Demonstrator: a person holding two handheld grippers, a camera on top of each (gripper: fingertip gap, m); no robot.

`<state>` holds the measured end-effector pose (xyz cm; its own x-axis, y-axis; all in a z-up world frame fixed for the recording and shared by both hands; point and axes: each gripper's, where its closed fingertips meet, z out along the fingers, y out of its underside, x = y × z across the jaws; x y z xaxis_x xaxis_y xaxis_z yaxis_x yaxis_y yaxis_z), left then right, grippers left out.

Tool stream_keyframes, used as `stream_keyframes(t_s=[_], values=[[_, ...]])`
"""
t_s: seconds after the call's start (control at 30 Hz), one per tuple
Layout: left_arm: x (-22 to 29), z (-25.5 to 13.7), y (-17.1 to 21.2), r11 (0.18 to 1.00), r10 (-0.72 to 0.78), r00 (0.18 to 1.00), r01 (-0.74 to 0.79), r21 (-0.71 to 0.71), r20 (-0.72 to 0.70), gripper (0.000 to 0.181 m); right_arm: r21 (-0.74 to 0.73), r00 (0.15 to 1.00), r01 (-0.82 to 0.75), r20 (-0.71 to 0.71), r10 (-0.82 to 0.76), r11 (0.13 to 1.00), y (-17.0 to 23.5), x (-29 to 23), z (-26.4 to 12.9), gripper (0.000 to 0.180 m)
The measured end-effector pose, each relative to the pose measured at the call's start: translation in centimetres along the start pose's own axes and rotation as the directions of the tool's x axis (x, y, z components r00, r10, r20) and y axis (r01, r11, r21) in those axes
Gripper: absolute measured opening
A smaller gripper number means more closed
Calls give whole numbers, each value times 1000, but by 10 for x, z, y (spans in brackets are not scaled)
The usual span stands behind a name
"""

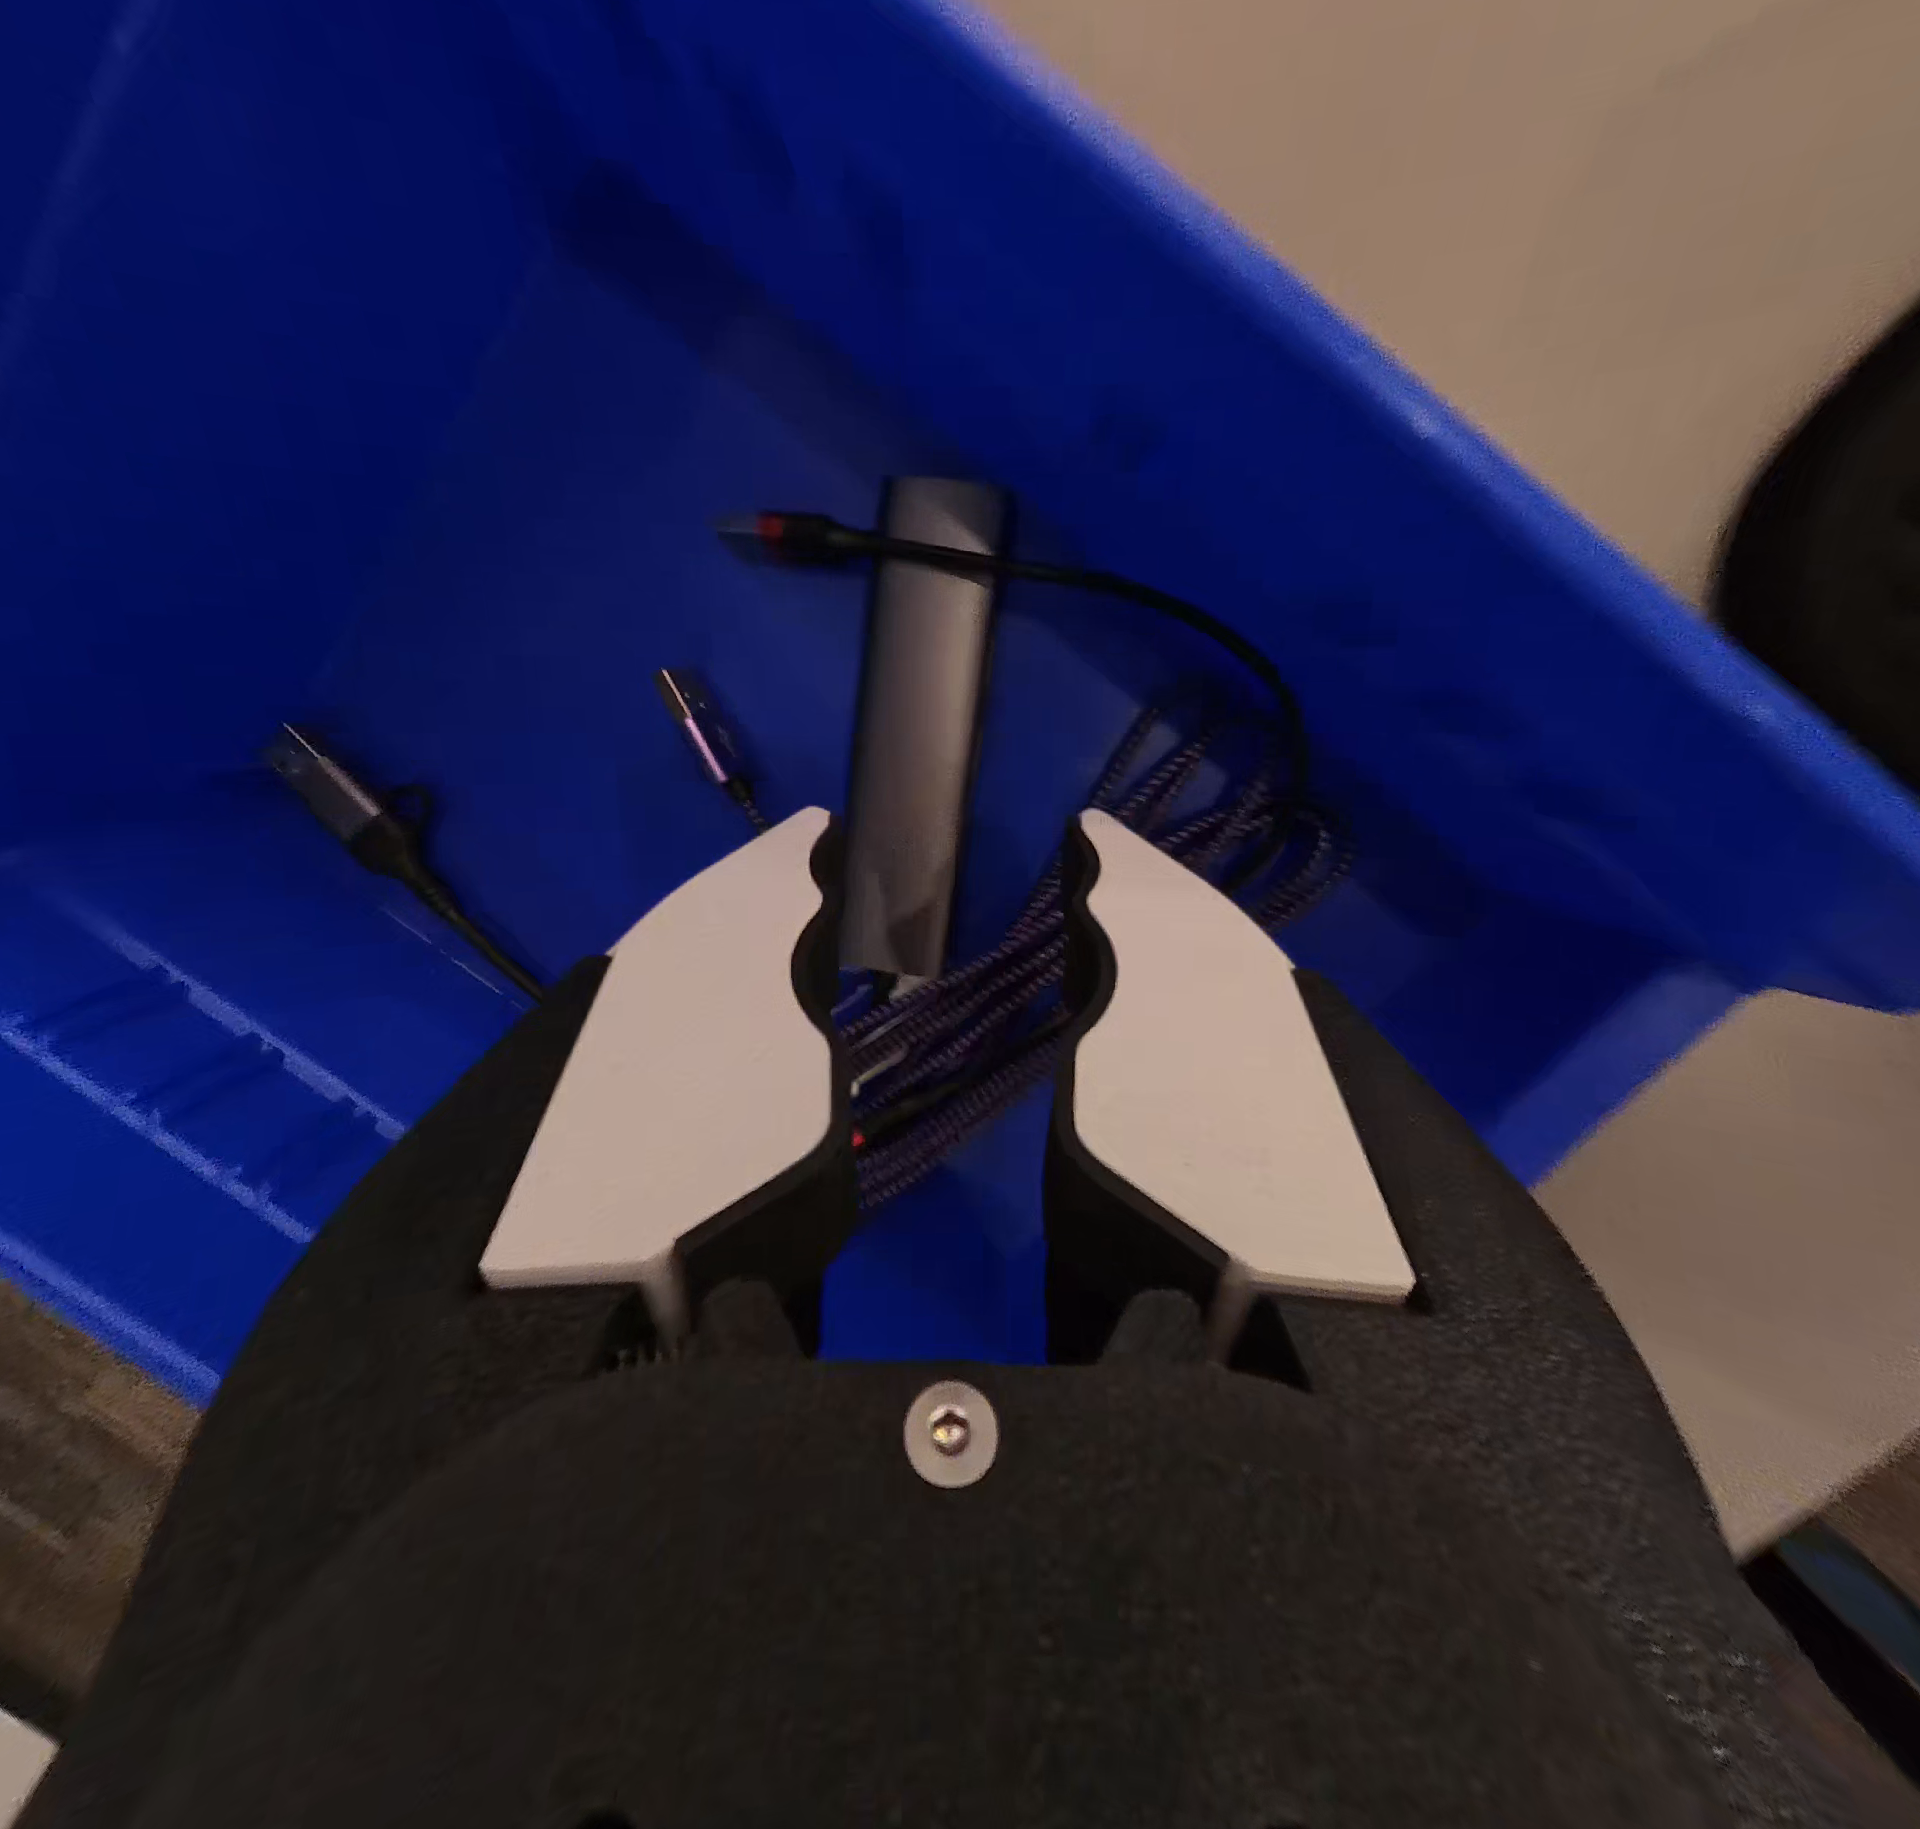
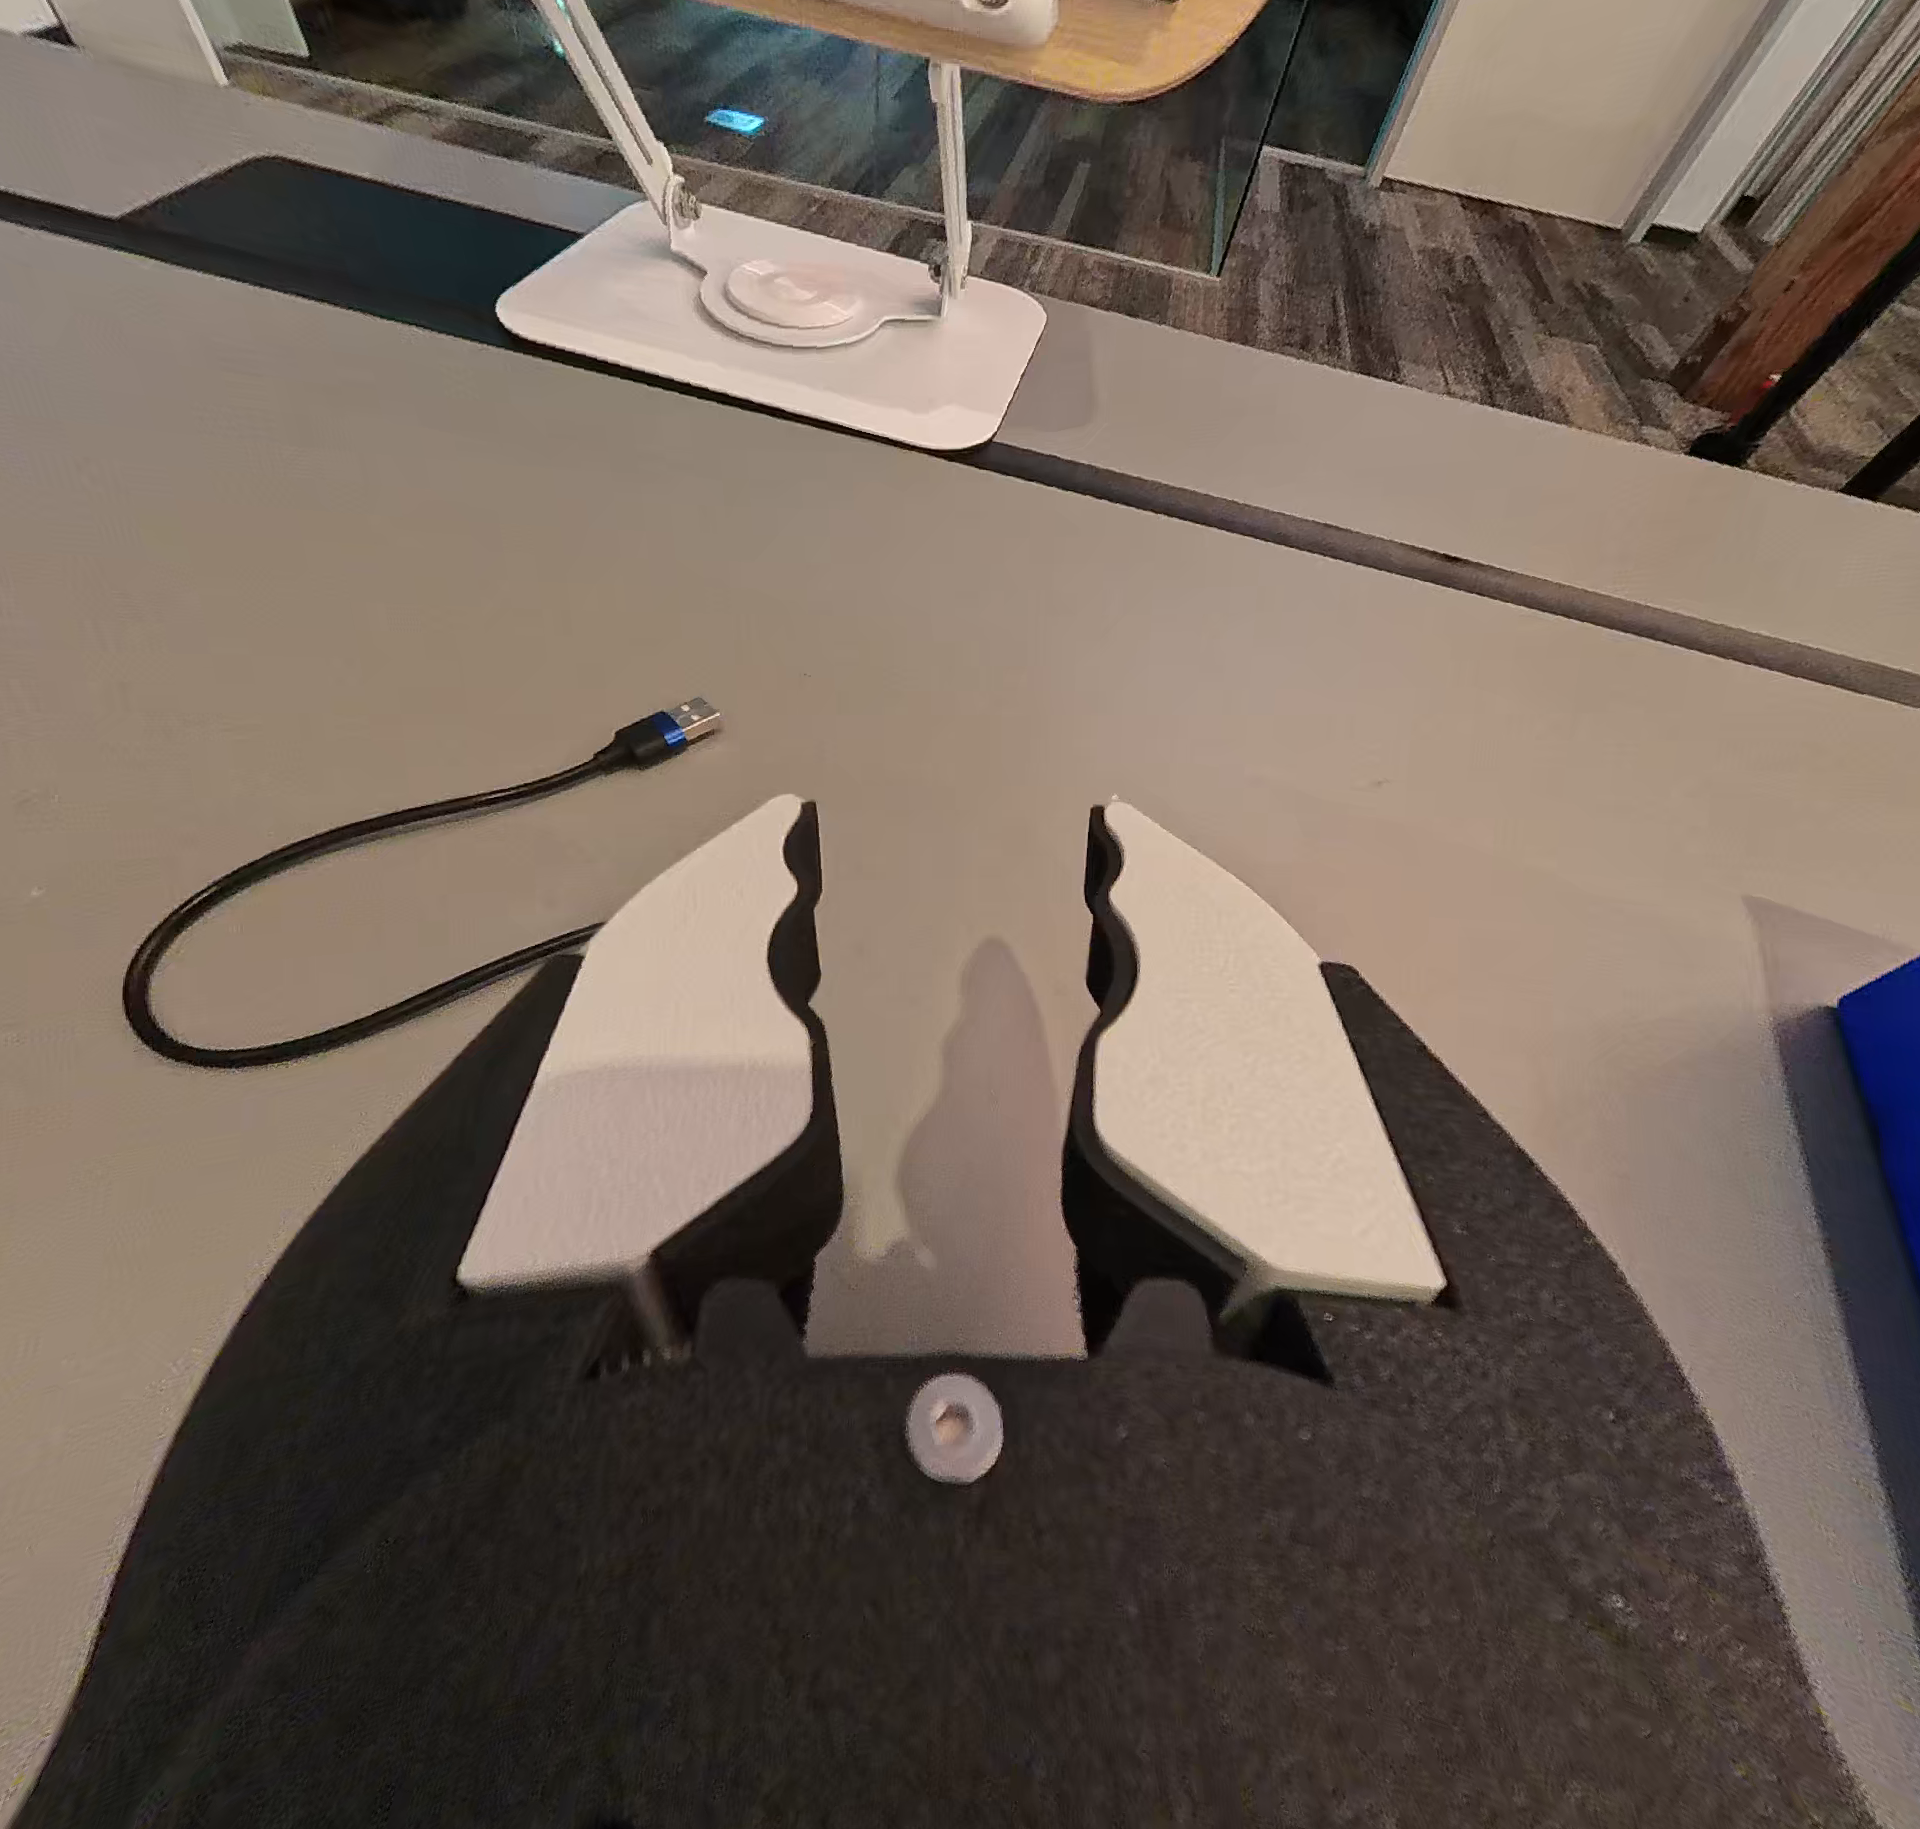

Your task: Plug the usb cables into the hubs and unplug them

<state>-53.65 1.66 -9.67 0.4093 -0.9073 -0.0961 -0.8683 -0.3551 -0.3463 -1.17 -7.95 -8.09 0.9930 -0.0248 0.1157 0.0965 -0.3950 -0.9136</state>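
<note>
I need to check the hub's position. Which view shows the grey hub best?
The left wrist view: the hub lies in the blue bin, just beyond the open left gripper. The right wrist view shows none of it.

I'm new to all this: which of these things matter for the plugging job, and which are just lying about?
For the job:
- grey hub in the blue bin
- red-tipped cable, purple braided cable, grey-plug cable
- black cable with blue plug on the table
- left claw, right claw, both open

Lying about:
- white stand
</note>
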Motion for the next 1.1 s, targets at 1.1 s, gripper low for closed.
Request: stream_keyframes(t_s=[1.1], values=[[-24,-7,-30,963,-201,978,207,171,-51,31,37,987,-107,126,102,994,-8,-8,-6,43]])
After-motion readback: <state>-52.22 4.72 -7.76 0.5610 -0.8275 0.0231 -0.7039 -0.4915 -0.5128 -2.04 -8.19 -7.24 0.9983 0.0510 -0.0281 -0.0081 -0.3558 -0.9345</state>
